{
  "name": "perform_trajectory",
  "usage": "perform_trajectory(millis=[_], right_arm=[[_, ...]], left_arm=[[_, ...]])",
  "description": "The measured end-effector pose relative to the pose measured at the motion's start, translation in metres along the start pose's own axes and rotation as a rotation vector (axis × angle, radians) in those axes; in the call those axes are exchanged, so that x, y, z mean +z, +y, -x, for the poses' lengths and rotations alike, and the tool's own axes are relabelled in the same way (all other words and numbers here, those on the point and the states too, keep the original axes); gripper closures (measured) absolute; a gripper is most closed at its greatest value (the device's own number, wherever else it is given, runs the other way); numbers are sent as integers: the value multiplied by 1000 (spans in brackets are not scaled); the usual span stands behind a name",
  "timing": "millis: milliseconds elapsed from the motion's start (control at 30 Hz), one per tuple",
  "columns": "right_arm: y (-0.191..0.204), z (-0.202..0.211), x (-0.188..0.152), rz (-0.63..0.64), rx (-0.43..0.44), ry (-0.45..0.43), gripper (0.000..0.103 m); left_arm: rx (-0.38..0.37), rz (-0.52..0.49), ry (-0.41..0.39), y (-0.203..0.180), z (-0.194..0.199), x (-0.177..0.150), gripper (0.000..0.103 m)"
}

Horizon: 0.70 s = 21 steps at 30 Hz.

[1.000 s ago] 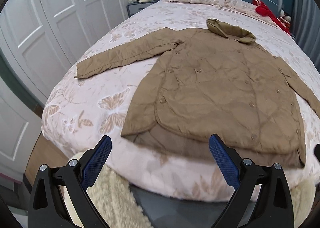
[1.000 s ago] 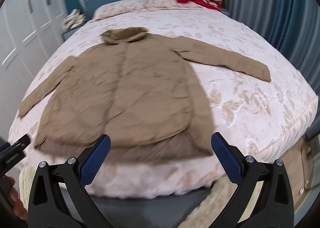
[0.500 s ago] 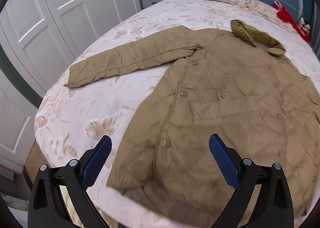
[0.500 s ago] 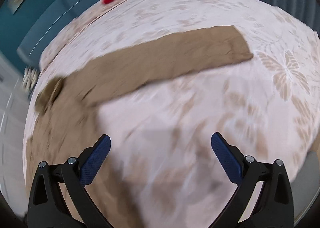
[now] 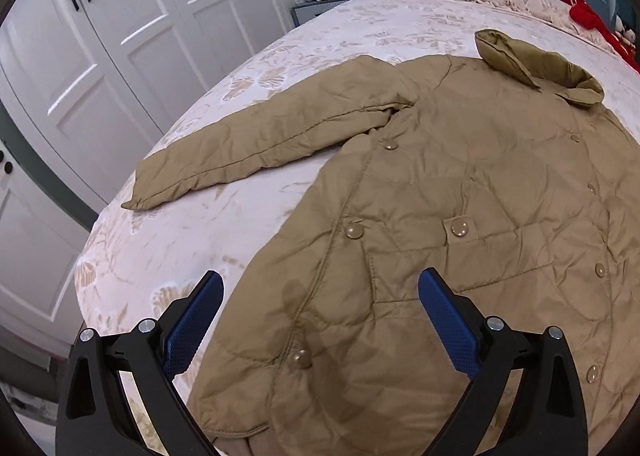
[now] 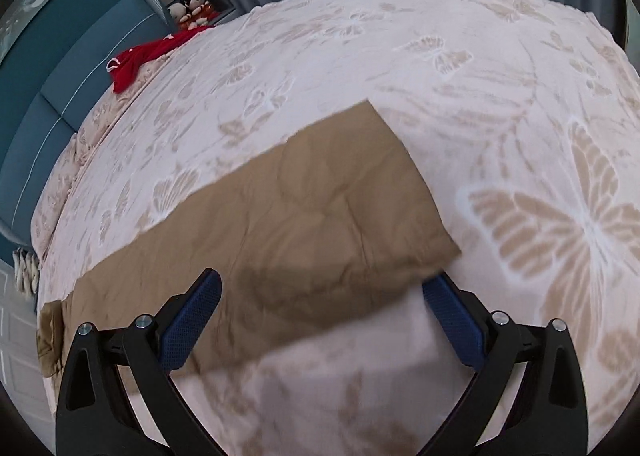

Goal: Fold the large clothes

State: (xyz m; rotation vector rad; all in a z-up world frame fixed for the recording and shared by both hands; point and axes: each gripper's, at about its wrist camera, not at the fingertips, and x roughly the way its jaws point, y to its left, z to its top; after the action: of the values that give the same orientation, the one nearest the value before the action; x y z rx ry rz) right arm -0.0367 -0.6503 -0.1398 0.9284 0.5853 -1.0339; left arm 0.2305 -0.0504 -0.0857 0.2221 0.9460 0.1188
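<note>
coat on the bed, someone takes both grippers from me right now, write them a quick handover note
Left gripper: open, empty, over the coat front near its hem edge.
Right gripper: open, empty, at the cuff end of one sleeve.
Coat lies flat, buttoned, both sleeves spread out on the bed; the other sleeve is untouched.
Done: nothing folded yet.
Left: fold both sleeves in, then fold the body.

Ahead of the left gripper (image 5: 318,306) the coat (image 5: 460,224) covers the bed (image 5: 192,232); bare bedspread lies to its left. Beyond the right gripper (image 6: 320,304), past the sleeve (image 6: 304,224), the bed is open.
</note>
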Motion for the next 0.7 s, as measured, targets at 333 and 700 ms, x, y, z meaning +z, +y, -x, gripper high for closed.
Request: perform_trajectory(millis=[333,700], right_arm=[[54,33,23,103,75,-129,96],[289,129,-92,653,566,-78,98]], left_arm=[[23,-7,19,-2,-13,5,7],[27,56,45,20,-22,9,7]])
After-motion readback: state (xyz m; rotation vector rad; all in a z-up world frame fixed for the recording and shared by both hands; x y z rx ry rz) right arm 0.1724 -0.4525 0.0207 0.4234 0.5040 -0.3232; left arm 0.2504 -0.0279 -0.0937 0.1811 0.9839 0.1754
